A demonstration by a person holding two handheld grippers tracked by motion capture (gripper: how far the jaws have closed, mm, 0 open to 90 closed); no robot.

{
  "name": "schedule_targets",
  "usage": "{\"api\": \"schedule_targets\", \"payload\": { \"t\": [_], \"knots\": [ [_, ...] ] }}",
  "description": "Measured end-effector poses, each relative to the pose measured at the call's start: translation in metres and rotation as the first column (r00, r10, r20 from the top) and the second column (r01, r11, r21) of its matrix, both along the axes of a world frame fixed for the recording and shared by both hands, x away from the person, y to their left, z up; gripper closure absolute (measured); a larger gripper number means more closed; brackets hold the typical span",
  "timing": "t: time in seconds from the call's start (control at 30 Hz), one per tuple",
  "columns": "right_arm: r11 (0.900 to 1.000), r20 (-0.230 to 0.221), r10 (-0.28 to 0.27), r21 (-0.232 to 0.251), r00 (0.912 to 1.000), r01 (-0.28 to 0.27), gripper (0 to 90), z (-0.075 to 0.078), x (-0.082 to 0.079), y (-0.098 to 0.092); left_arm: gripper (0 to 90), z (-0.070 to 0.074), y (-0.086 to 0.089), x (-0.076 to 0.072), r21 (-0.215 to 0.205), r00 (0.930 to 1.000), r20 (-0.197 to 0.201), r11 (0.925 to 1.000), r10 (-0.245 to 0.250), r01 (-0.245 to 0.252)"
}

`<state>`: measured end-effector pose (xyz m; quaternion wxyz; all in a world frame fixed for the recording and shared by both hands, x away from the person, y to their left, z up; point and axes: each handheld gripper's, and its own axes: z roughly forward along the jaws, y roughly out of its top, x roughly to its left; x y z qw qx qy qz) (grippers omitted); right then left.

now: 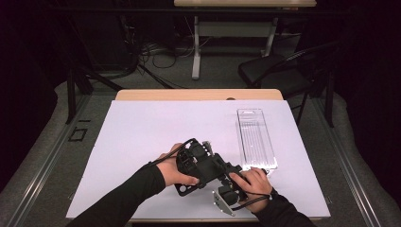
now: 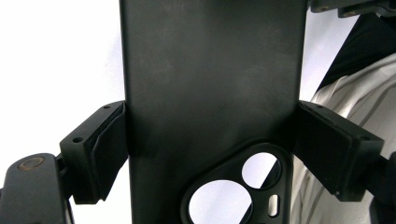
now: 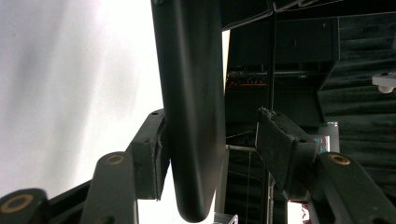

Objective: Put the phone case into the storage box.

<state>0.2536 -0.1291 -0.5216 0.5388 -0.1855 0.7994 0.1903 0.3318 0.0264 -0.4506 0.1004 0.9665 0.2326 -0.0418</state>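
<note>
From the high view, both hands meet low on the white worktop [image 1: 142, 132], the left tool [image 1: 191, 158] and right tool [image 1: 231, 187] sharing a black phone case [image 1: 208, 171] held just above the surface. A clear plastic tray [image 1: 256, 139] lies just beside the right hand, close enough that a swing of the case could knock it. In the left gripper view, the left tool [image 2: 212, 149] is clamped across the case's width, both pads pressed on its edges, camera cutout [image 2: 238, 186] near the bottom. In the right gripper view, the case [image 3: 194, 116] stands edge-on between the jaws of the right tool [image 3: 212, 149]: one pad touches it, the other stands clear, so that tool hasn't gripped yet. The risk, I'd judge: closing off-centre could twist the flexible case out of the left grip.
</note>
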Motion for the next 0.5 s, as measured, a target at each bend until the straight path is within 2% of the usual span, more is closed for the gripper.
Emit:
{"api": "schedule_targets", "payload": {
  "t": [0.27,0.33,0.43,0.5],
  "knots": [
    [1.000,0.000,-0.003,-0.008,1.0000,0.003,47.8,-0.0031,0.0011,0.0000,14.6,-0.0006,0.0019,0.0039,-0.017,0.9994,-0.030,0.9997,0.018,-0.019],
    [1.000,0.001,-0.007,-0.008,1.0000,0.007,47.8,-0.0032,0.0009,0.0004,14.6,-0.0017,0.0028,0.0065,-0.026,0.9982,-0.055,0.9994,0.022,-0.024],
    [1.000,0.014,-0.008,-0.015,0.9999,0.008,48.1,-0.0031,0.0015,0.0009,14.6,-0.0023,0.0036,0.0082,-0.039,0.9967,-0.076,0.9988,0.028,-0.031],
    [1.000,0.005,-0.004,-0.020,1.0000,0.004,49.5,-0.0039,0.0021,0.0013,14.7,-0.0023,0.0038,0.0086,-0.041,0.9964,-0.079,0.9987,0.029,-0.032]
  ]
}}
